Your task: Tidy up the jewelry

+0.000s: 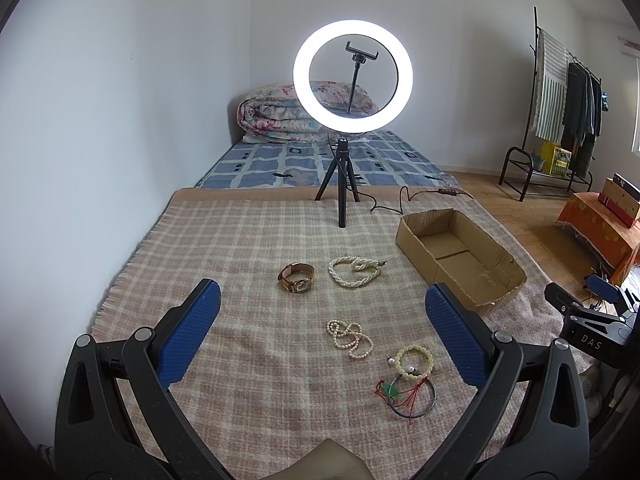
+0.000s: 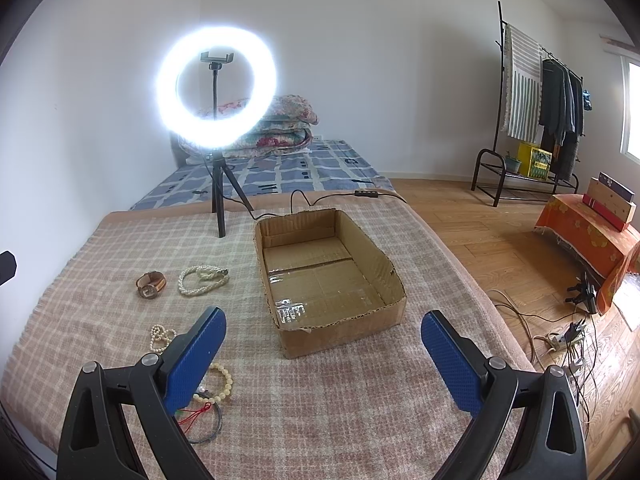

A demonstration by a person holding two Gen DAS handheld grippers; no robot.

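Left gripper [image 1: 322, 334]: fingers [image 1: 191, 332] spread wide and released, nothing between them; it hovers over the blanket with the jewelry lying in the gap.
Right gripper [image 2: 322, 360]: fingers [image 2: 454, 364] also spread and released, holding nothing; it faces the box, and its left finger covers part of the bracelet and bangle.
Bangle [image 1: 412, 398]: nearest piece, a thin dark ring with red cord and a green bit, flat on the blanket.
Bracelet [image 1: 416, 362]: pale beads, touching the bangle's far edge.
Short pearls [image 1: 350, 338]: a loose heap just left of the bracelet, apart from it.
Long pearls [image 1: 354, 272]: a coiled strand farther on, clear cloth around it.
Watch [image 1: 297, 278]: brown strap, lying just left of the long pearls, not touching them.
Box [image 2: 276, 280]: open cardboard tray right of the jewelry, low walls, torn near edge, no jewelry inside; open blanket lies between it and the pieces.
Blanket [image 1: 248, 248]: checked pink and cream cloth covering the counter; fringed edge on the left, right edge dropping off just past the box.
Ring light [image 1: 353, 76]: lit, on a black tripod at the far edge, cable trailing right behind the box.
Bed [image 1: 320, 160]: beyond the counter, blue patterned sheet with a folded quilt against the wall.
Room: wood floor to the right, a clothes rack [image 2: 532, 120] by the far wall, cables on the floor.
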